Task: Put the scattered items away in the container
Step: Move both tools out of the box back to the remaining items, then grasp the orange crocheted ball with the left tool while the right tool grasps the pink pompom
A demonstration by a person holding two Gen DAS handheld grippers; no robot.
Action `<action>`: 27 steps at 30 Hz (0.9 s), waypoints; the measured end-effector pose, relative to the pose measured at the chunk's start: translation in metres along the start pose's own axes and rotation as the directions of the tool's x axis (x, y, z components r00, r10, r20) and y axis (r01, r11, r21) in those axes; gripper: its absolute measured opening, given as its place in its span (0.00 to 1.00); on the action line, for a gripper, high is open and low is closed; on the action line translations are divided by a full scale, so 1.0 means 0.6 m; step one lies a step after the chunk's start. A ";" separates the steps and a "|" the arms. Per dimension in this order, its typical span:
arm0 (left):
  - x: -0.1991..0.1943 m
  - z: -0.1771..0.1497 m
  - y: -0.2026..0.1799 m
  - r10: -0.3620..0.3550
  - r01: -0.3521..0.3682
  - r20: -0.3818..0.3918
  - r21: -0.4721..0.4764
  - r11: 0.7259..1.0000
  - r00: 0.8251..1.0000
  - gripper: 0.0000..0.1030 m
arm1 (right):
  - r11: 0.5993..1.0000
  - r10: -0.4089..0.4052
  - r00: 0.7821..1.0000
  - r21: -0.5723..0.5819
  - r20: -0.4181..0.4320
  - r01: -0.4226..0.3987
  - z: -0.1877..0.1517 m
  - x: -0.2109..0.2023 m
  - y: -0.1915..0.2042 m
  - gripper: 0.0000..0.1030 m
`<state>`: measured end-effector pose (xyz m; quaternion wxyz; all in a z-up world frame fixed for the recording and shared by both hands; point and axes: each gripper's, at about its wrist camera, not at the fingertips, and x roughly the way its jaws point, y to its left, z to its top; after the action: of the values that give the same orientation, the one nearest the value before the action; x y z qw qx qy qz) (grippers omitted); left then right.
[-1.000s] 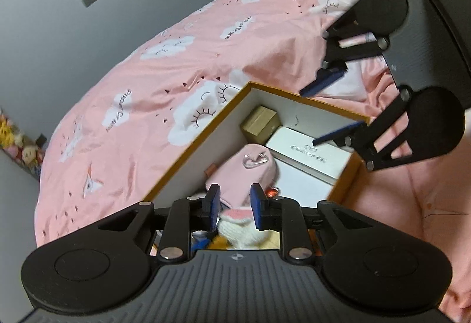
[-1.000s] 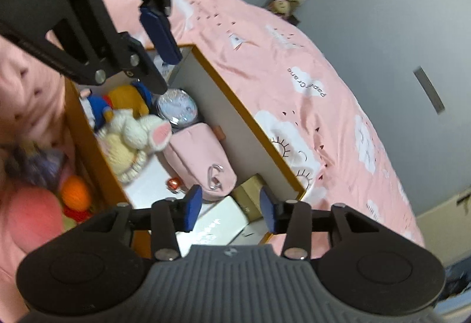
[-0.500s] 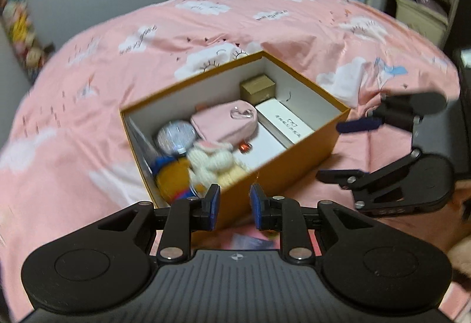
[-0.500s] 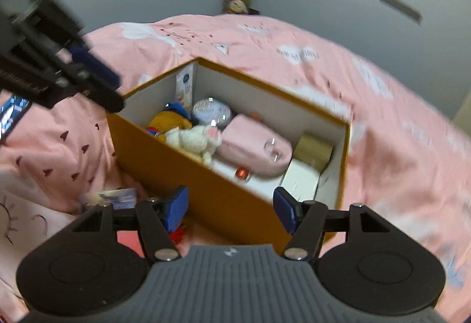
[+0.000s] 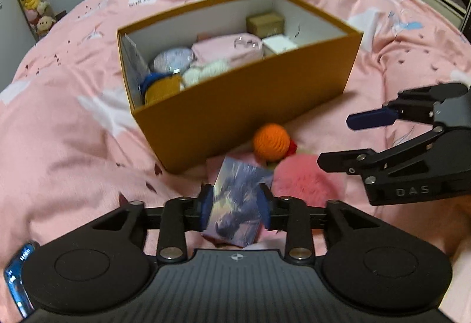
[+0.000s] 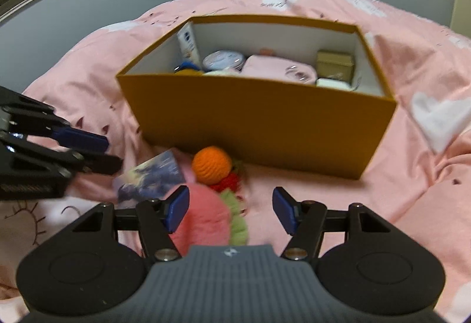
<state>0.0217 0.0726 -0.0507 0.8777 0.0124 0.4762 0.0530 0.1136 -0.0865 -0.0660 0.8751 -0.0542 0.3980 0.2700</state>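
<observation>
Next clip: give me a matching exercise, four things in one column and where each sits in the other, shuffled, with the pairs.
Things:
1. orange ball
2. card
3. tan box
4. round tin

Places:
a. inside the container, far right corner
b. on the bed, against the container's near wall
c. between the left gripper's fingers
d. inside the container, near its left end

Pairs: 1-b, 2-c, 3-a, 4-d
</observation>
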 end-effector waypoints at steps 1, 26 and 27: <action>0.005 -0.002 0.000 0.008 -0.008 -0.005 0.001 1.000 1.000 0.48 | 1.000 0.002 1.000 -0.009 -0.002 -0.002 0.000 0.003 0.003 0.63; 0.091 0.009 0.026 -0.086 0.085 -0.150 -0.015 0.996 0.985 0.66 | 0.992 0.088 0.986 -0.080 -0.138 -0.100 -0.005 0.087 0.019 0.60; 0.091 0.009 0.025 -0.084 0.084 -0.150 -0.011 0.996 0.985 0.66 | 0.992 0.098 0.984 -0.069 -0.146 -0.109 -0.005 0.089 0.016 0.60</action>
<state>0.0545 0.0935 -0.0921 0.8408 -0.0136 0.5408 0.0178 0.1352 -0.0562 -0.1058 0.8264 -0.0862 0.4510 0.3258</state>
